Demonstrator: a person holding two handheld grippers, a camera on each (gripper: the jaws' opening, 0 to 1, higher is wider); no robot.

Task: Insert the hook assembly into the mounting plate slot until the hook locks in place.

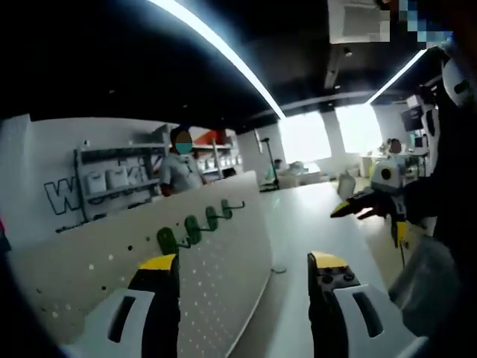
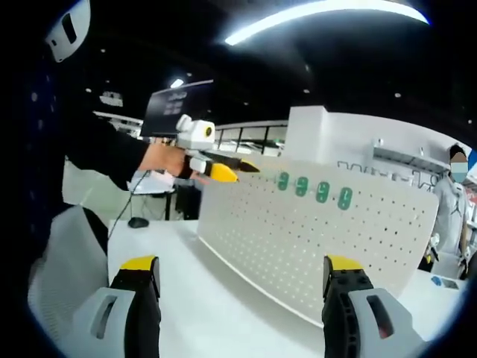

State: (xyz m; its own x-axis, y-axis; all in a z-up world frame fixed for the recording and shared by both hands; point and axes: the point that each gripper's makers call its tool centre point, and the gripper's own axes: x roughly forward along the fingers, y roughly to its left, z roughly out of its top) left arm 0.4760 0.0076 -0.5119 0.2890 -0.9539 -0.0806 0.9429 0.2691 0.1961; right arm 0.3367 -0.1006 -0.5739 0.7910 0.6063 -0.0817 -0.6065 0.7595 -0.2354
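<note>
A white pegboard mounting plate (image 1: 112,261) stands upright on the white table (image 1: 305,216). Several green hooks (image 1: 192,228) hang in a row near its top edge. My left gripper (image 1: 242,262) is open, its yellow-tipped jaws straddling the plate's near end with nothing held. The right gripper (image 1: 356,206) comes in from the right, held in a hand above the table. In the right gripper view the plate (image 2: 320,246) faces me with the green hooks (image 2: 313,189) along its top. My right gripper (image 2: 242,268) is open and empty. The left gripper (image 2: 223,171) hovers at the plate's upper left corner.
A person (image 1: 179,170) stands behind the plate near a wall shelf (image 1: 112,183). A dark mouse (image 2: 138,222) with its cable lies on the table's left part, below a monitor (image 2: 175,108). White fabric (image 2: 71,253) sits at the left edge.
</note>
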